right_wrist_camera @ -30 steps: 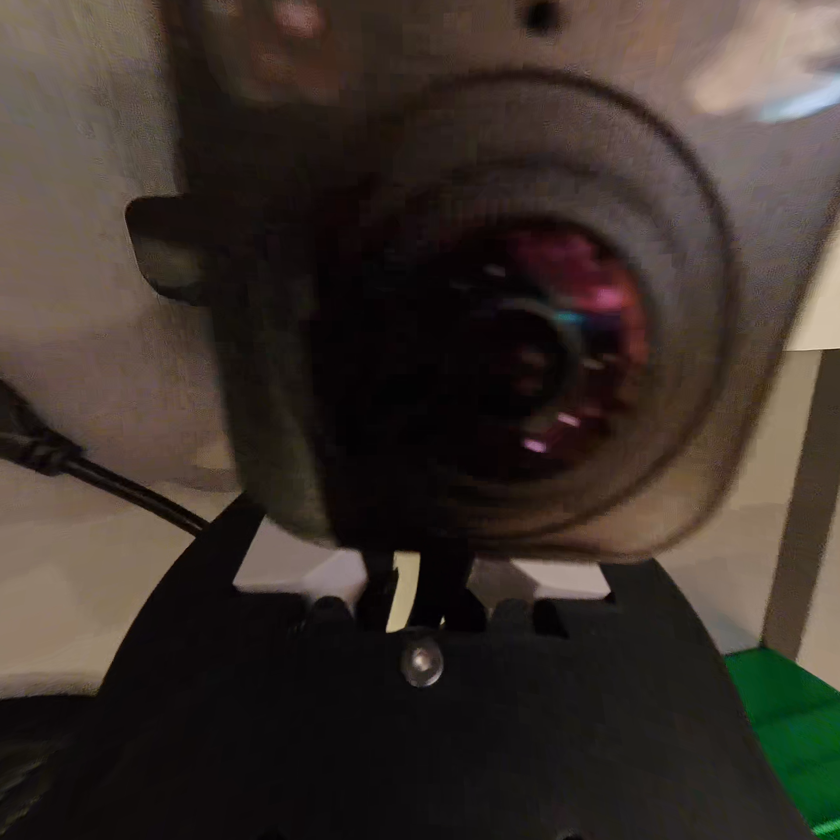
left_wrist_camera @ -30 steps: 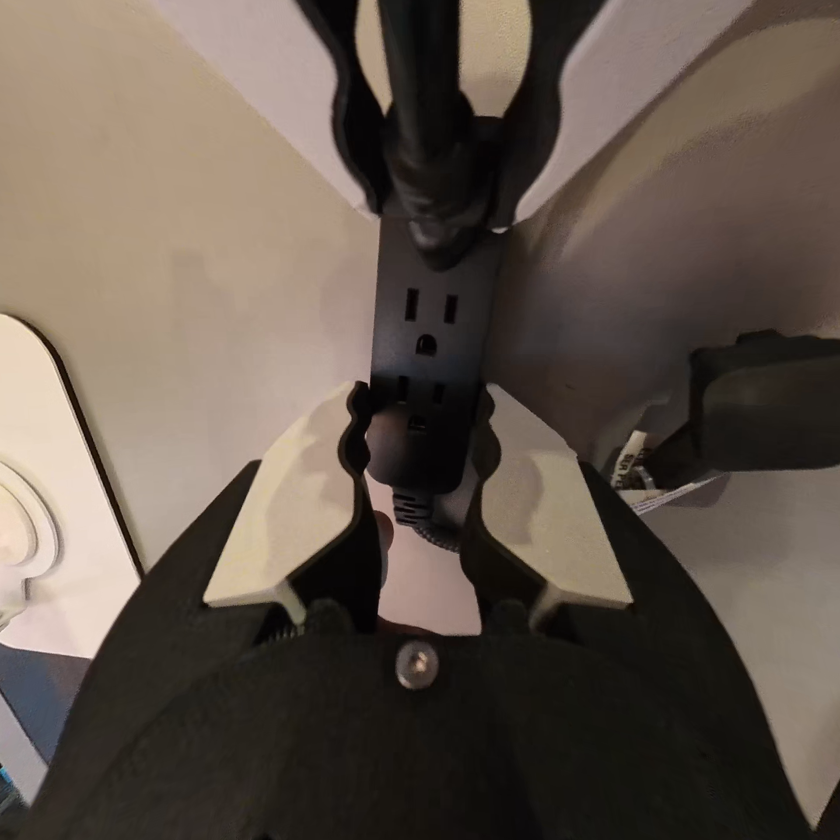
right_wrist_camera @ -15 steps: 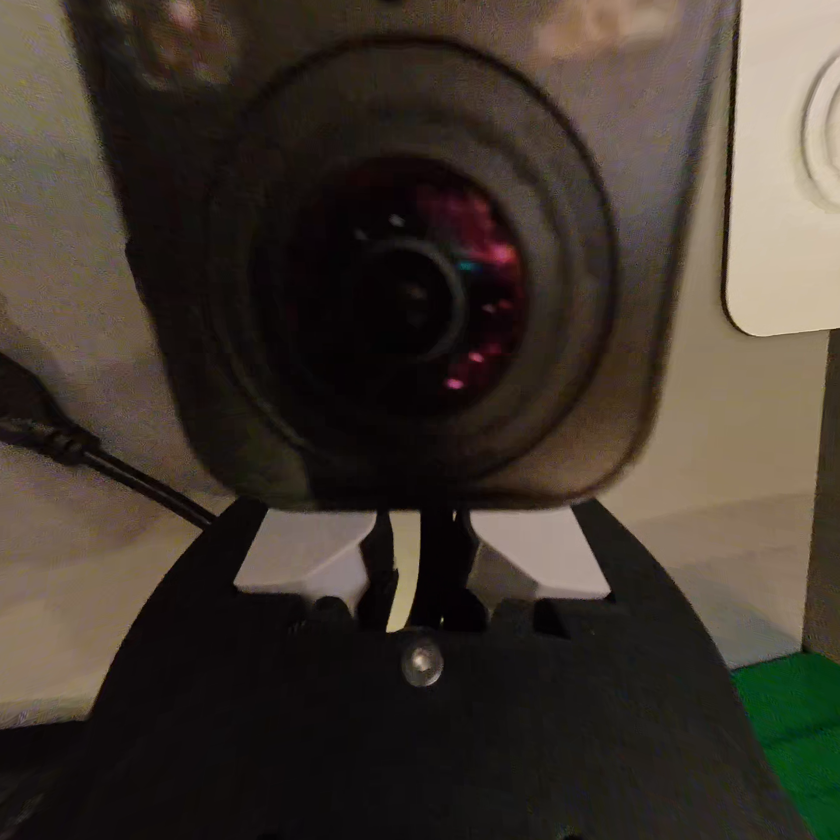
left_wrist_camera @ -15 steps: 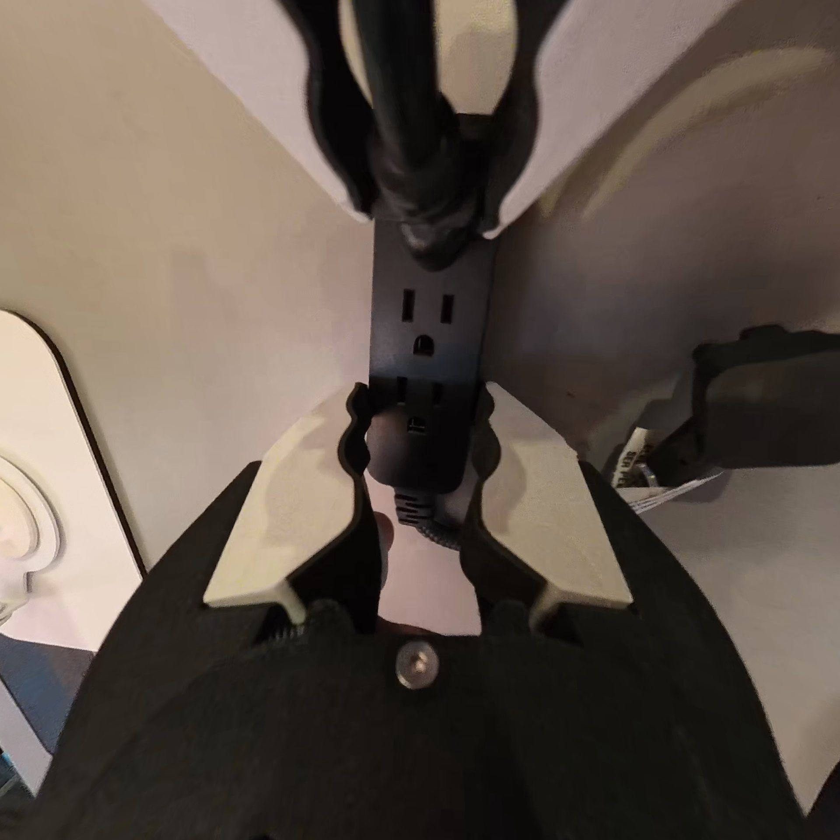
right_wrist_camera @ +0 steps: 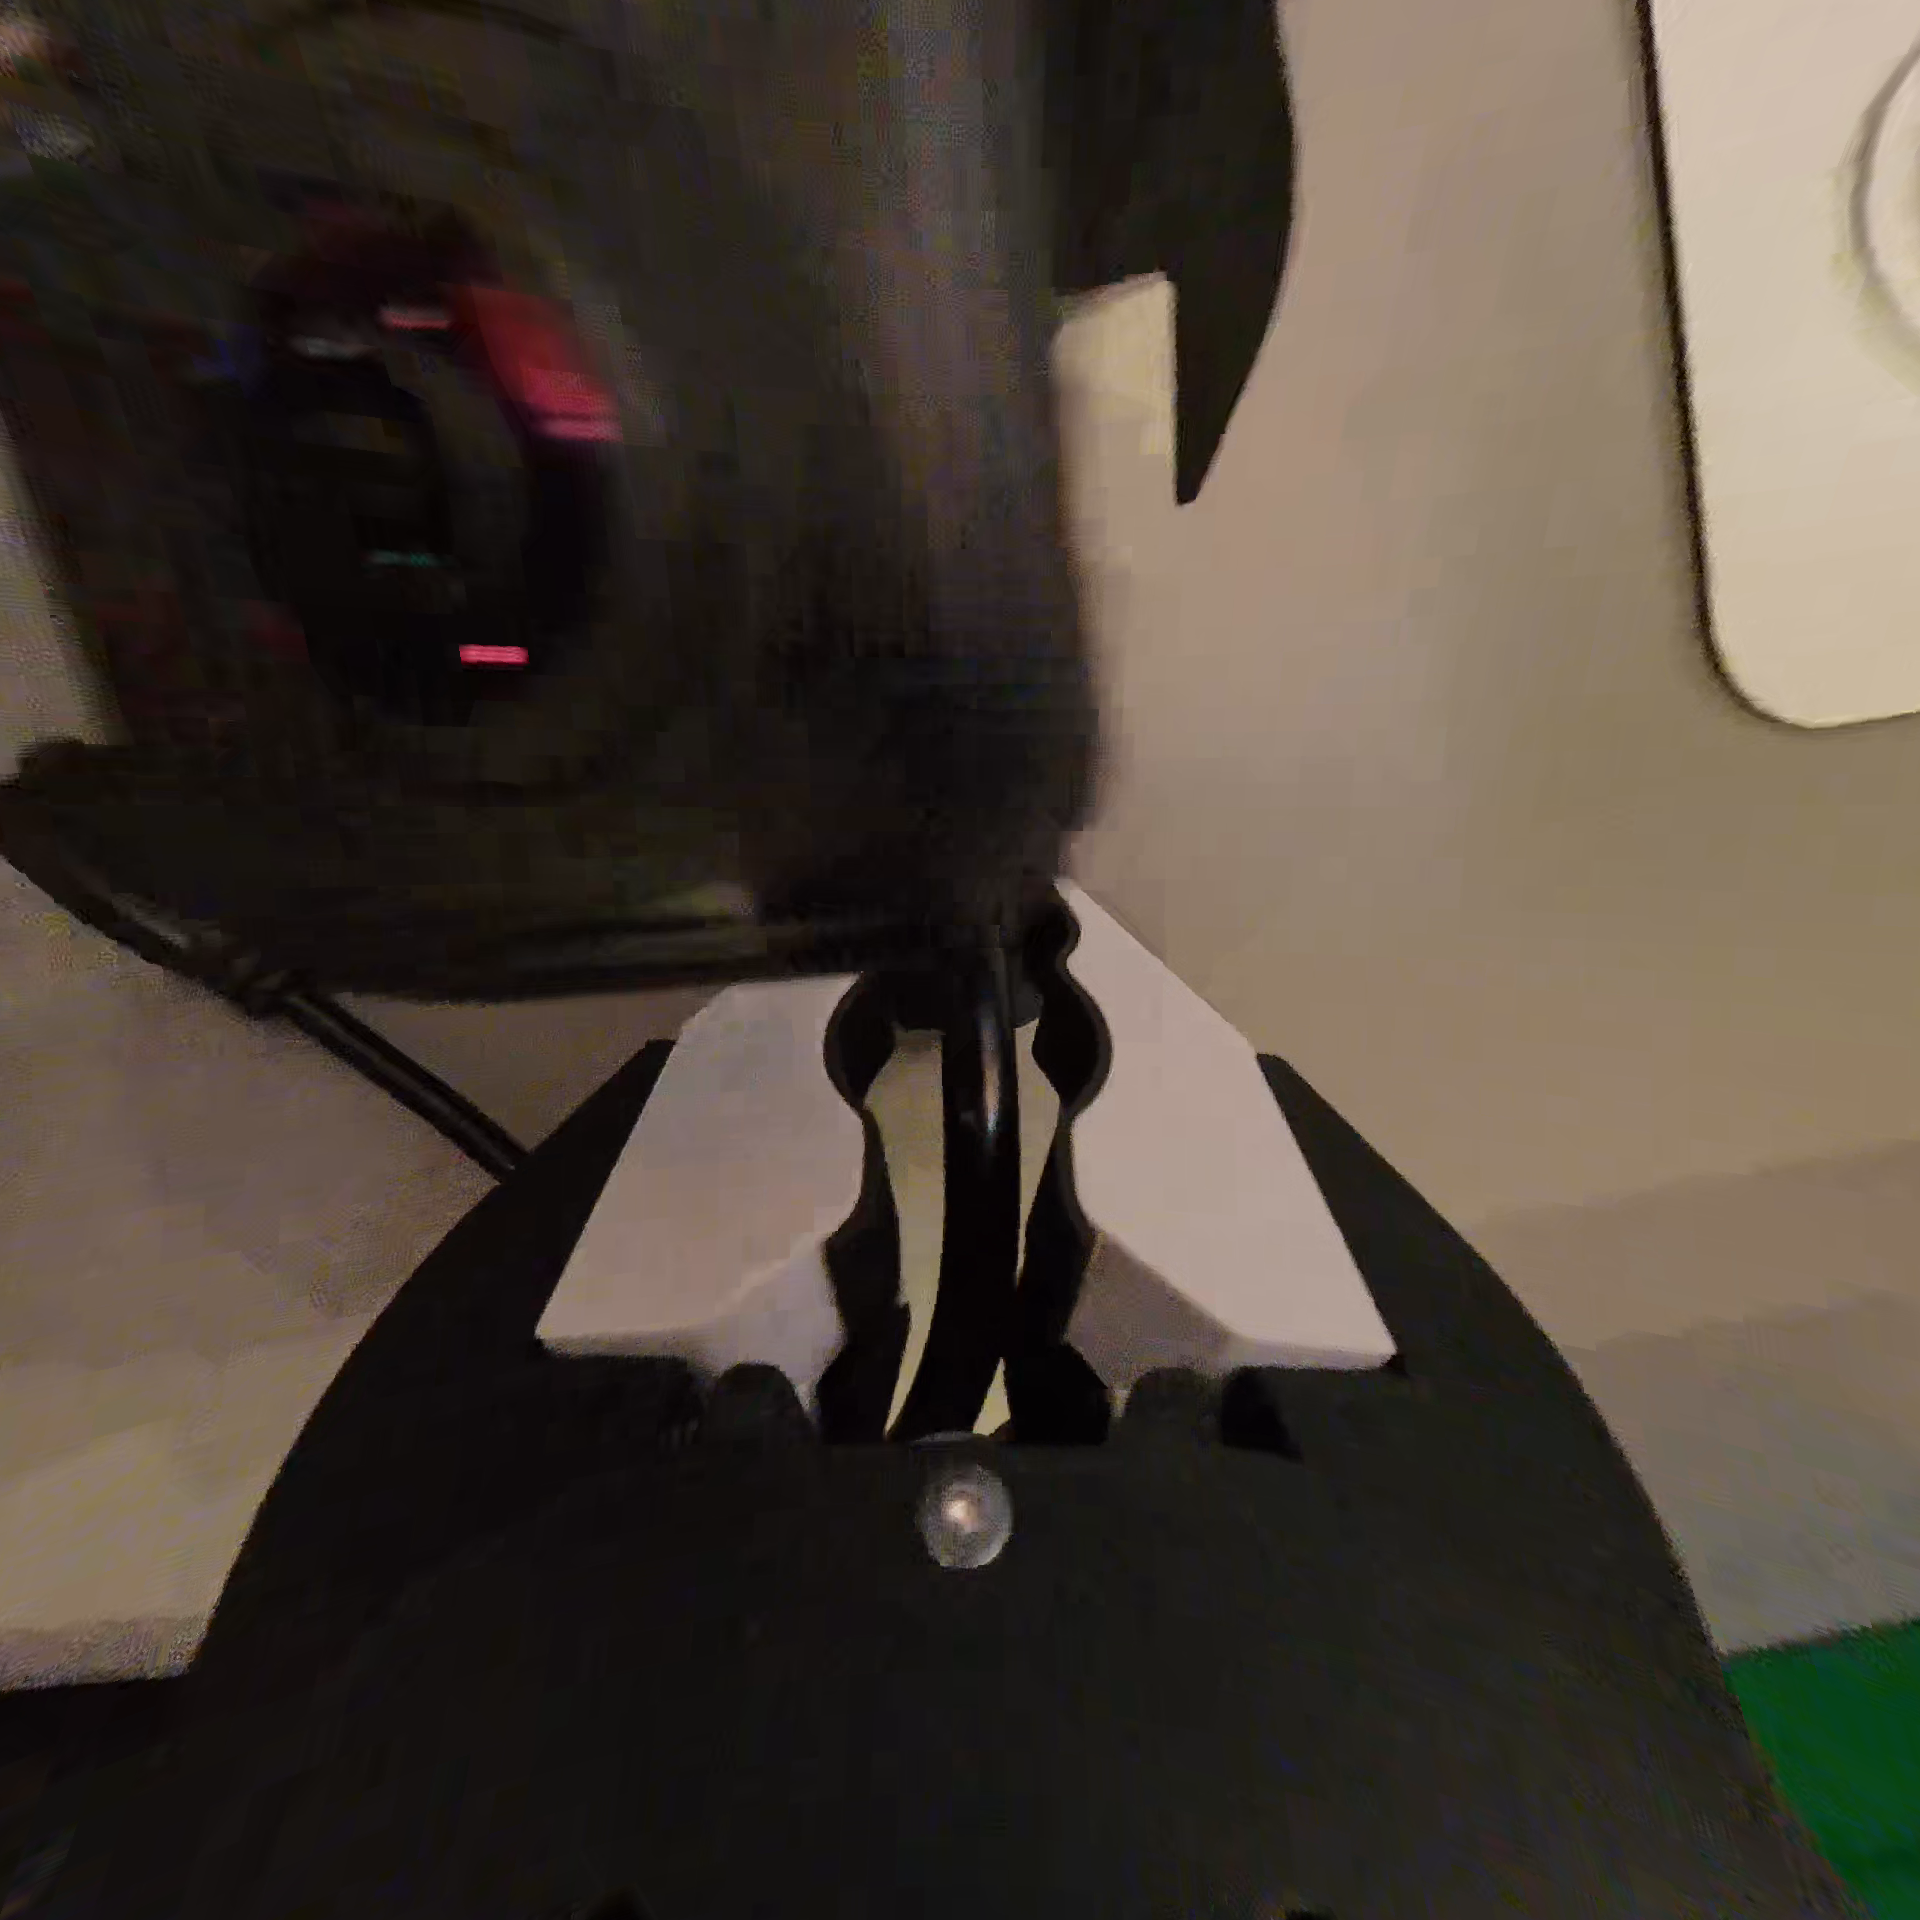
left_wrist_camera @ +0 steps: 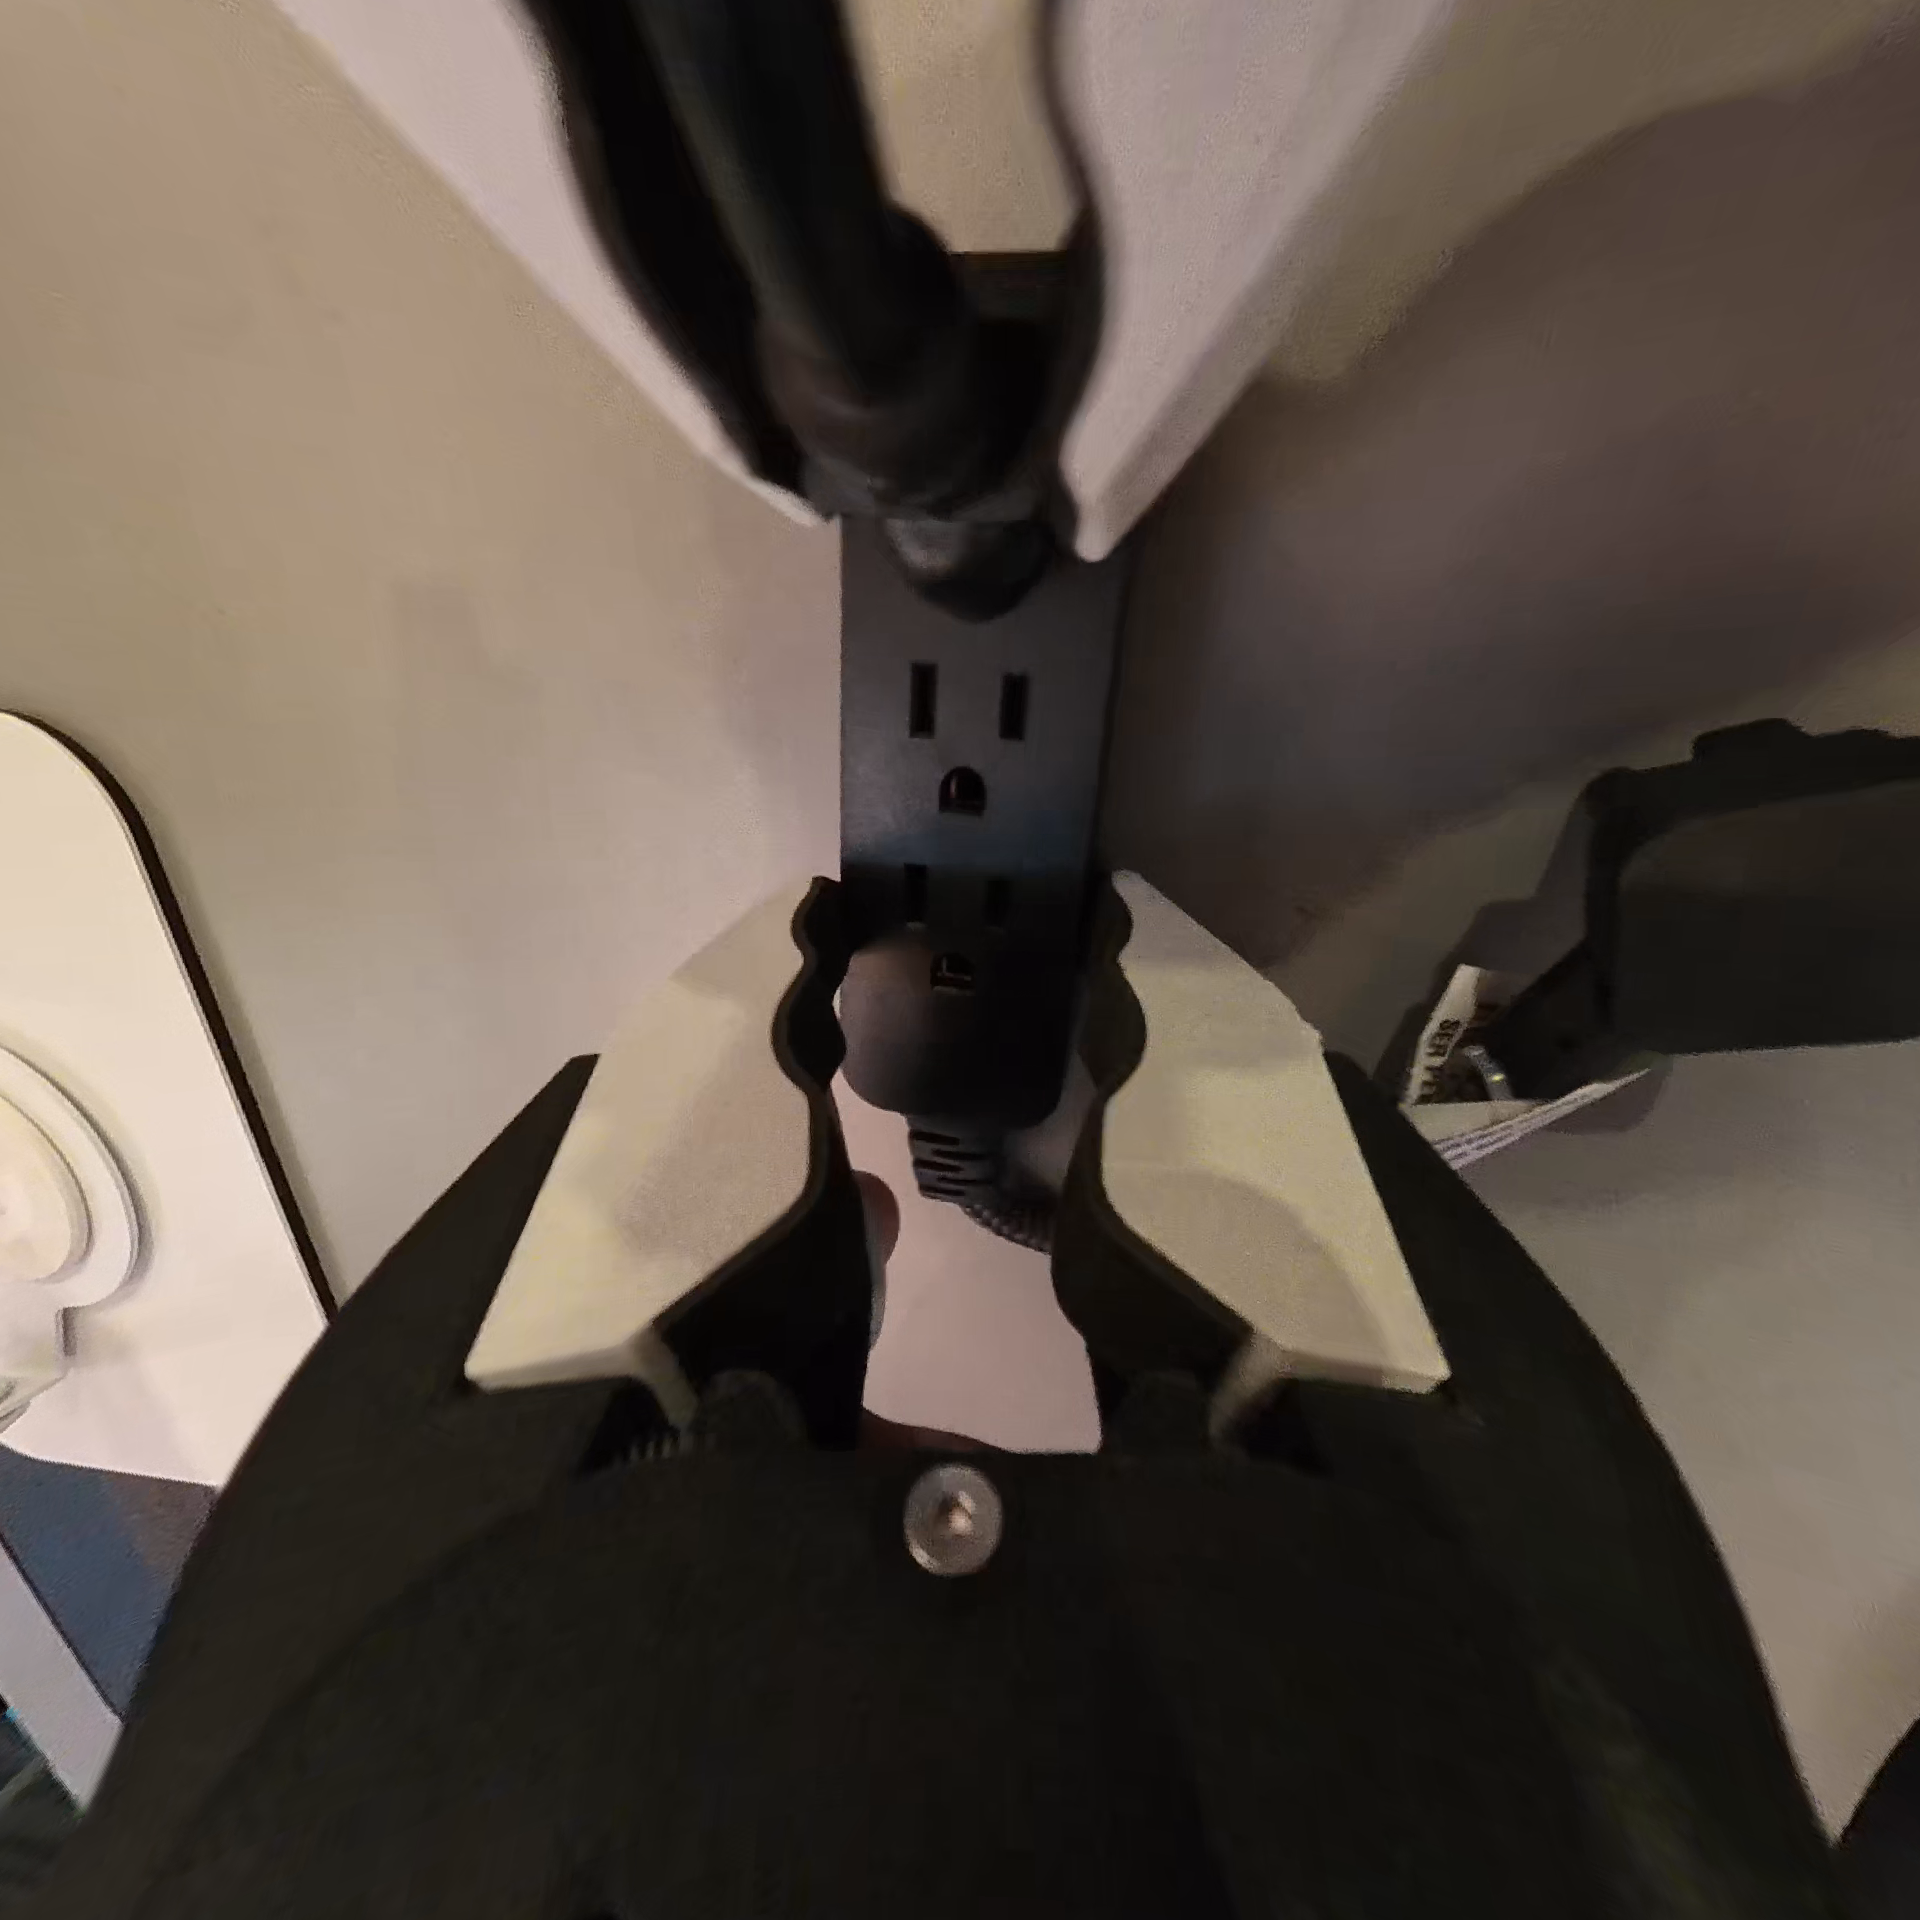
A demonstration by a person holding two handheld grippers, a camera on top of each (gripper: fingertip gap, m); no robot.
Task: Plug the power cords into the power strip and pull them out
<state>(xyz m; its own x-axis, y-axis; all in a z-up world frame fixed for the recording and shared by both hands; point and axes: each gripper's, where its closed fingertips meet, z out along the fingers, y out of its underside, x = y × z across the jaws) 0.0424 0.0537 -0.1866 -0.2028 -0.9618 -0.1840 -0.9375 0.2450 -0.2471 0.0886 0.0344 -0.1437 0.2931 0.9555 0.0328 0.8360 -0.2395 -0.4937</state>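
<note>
A black power strip (left_wrist_camera: 977,821) lies on the pale table, one free outlet facing up. My left gripper (left_wrist_camera: 961,987) is shut on the strip's near end, a finger against each side, where the strip's own cord (left_wrist_camera: 971,1184) leaves. My right gripper (left_wrist_camera: 935,509) comes in from the top, shut on a black plug (left_wrist_camera: 894,416) whose lower end meets the strip's far outlet; its prongs are hidden. In the right wrist view my right gripper (right_wrist_camera: 951,966) holds that plug, its cord (right_wrist_camera: 977,1143) running back between the fingers. The left gripper's camera (right_wrist_camera: 416,468) looms blurred ahead.
A black power adapter (left_wrist_camera: 1714,914) with a white tag lies right of the strip. A white board (left_wrist_camera: 94,1039) with a dark edge lies to the left; it also shows in the right wrist view (right_wrist_camera: 1818,364). A green surface (right_wrist_camera: 1829,1756) lies low right. A thin black cable (right_wrist_camera: 395,1070) crosses the table. Left tips to right tips: about 7 cm.
My right gripper with the plug has come closer and looks larger in the left wrist view. The right wrist view has swung, so the left gripper's camera has shifted left. My left gripper keeps holding the strip.
</note>
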